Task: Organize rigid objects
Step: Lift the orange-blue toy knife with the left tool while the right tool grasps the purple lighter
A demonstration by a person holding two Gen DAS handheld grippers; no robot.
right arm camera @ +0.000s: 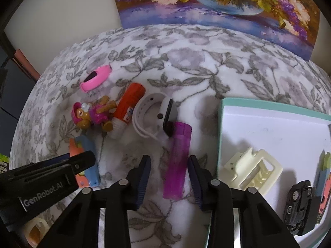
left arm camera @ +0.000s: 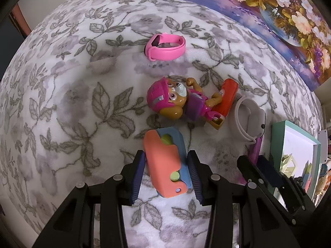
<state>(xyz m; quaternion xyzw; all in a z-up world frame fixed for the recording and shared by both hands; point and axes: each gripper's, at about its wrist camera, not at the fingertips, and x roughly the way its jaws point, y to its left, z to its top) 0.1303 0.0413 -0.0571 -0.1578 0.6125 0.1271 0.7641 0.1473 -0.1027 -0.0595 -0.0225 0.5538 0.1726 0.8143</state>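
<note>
— Any writing showing?
— "GenRobot.AI" is showing on the left gripper [right arm camera: 79,161], which is clamping the coral-and-blue toy [left arm camera: 165,163].
— And the right gripper [right arm camera: 168,177]?
— It's straddling the purple lighter [right arm camera: 178,161], jaws not touching it yet.
— Surroundings?
— Everything's lying on a floral blanket [right arm camera: 186,66], a teal-rimmed box [right arm camera: 269,107] sitting beside it, a flower painting [right arm camera: 206,4] leaning behind.

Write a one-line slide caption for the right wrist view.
Right gripper straddles a purple lighter on the floral blanket, jaws not yet touching it, beside the teal-rimmed tray.
</note>
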